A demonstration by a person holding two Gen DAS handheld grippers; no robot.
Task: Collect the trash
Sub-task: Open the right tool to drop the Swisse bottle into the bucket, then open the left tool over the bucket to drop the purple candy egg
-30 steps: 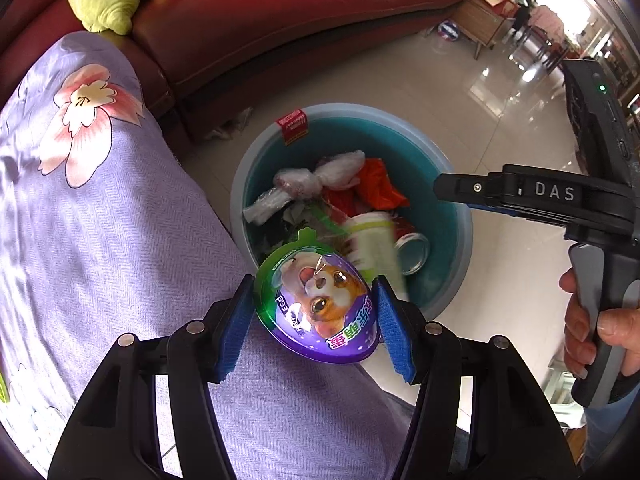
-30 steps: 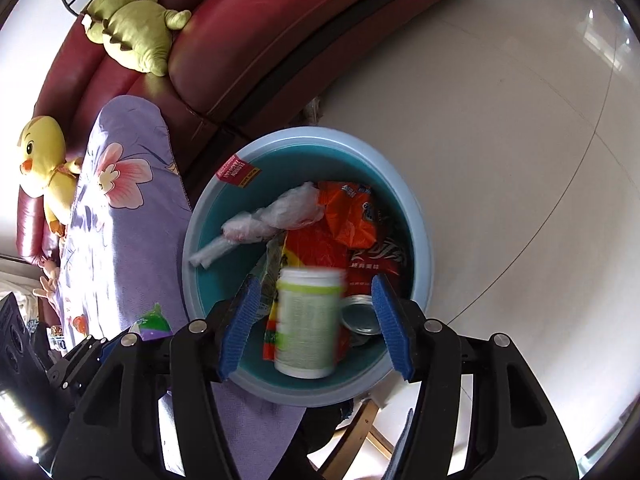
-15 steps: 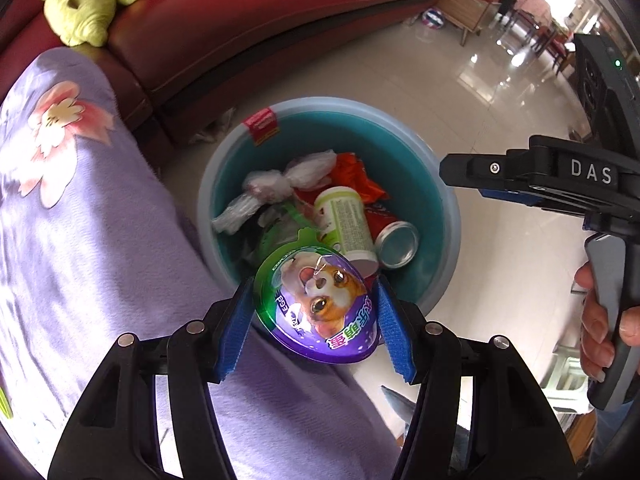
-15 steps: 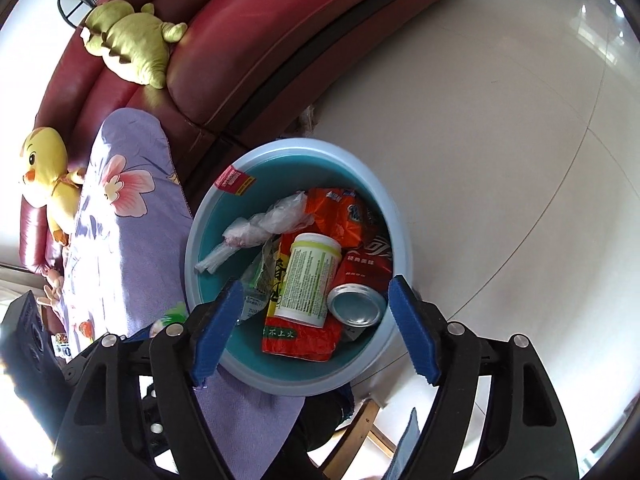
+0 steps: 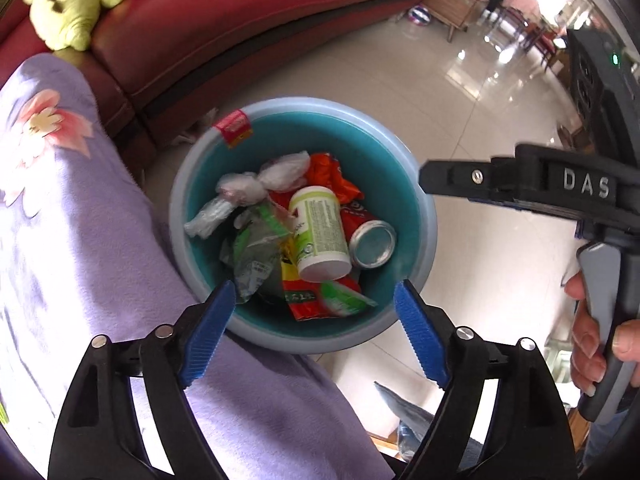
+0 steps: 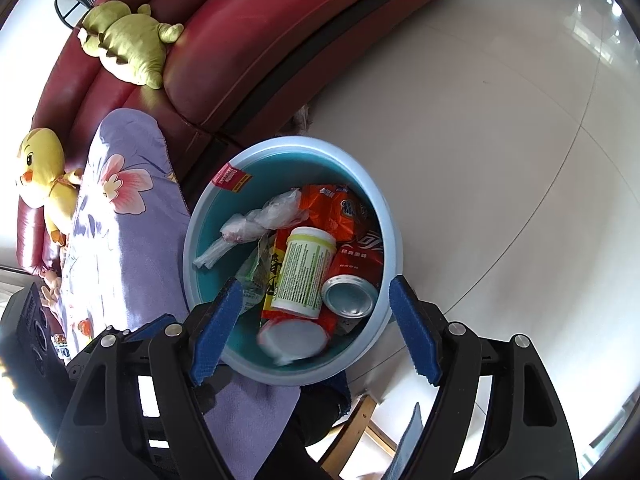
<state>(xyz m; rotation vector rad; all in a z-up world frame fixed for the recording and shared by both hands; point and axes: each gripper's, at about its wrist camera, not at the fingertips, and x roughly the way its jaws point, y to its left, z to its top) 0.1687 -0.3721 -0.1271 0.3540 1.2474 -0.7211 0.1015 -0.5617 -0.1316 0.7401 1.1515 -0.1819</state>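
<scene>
A light blue basin (image 5: 424, 216) (image 6: 394, 240) on the floor holds trash: a white bottle with a green label (image 5: 320, 232) (image 6: 304, 272), a silver can (image 5: 374, 244) (image 6: 350, 296), a knotted clear bag (image 5: 256, 188) (image 6: 260, 220) and orange-red wrappers (image 5: 332, 176) (image 6: 336, 208). My left gripper (image 5: 312, 292) hangs over the basin's near rim, its jaws opening with nothing between them. A blurred white oval pack (image 6: 292, 338) shows at the basin's near side. My right gripper (image 6: 316, 286) is open and empty above the basin; its black arm (image 5: 440, 178) shows at the right.
A red leather sofa (image 5: 240, 20) curves behind the basin, with a green plush (image 6: 128, 48) and a yellow duck plush (image 6: 44, 176) on it. A purple flowered cloth (image 5: 60, 220) lies left of the basin. Glossy tiled floor (image 6: 480, 160) spreads to the right. A hand (image 5: 592, 344) grips the right handle.
The left gripper spread its jaws and let go of the purple egg-shaped pack. The right gripper widened and the white bottle dropped from it into the basin, where it lies.
</scene>
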